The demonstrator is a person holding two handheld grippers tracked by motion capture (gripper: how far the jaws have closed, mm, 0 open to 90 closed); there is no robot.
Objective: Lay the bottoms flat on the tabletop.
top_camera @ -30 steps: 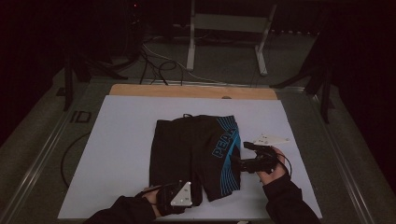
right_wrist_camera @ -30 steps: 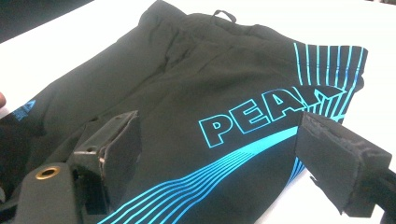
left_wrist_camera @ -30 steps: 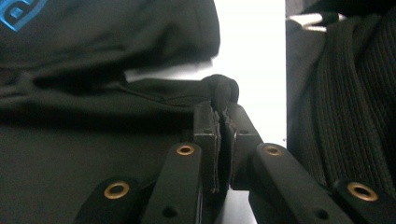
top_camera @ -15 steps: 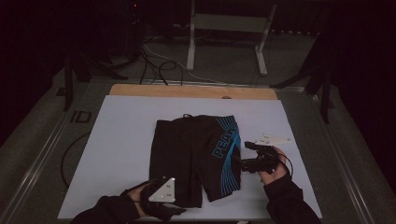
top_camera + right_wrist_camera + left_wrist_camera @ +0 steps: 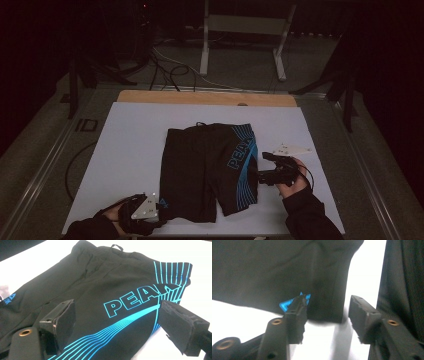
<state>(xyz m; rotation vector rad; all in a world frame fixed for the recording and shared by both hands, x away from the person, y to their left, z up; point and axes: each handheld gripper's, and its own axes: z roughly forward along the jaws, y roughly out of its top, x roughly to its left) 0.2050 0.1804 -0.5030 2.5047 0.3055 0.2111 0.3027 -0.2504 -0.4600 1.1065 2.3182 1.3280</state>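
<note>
A dim lab or recording room, not a home: a white-topped bench with a bare wooden far edge stands on grey carpet, loose black and white cables trail across the floor, and a pale metal stand frame waits behind in darkness.

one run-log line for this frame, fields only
item: black shorts flat on white table | left gripper: open, jaws just closing, at leg hem | right gripper: open, over blue-striped leg
</note>
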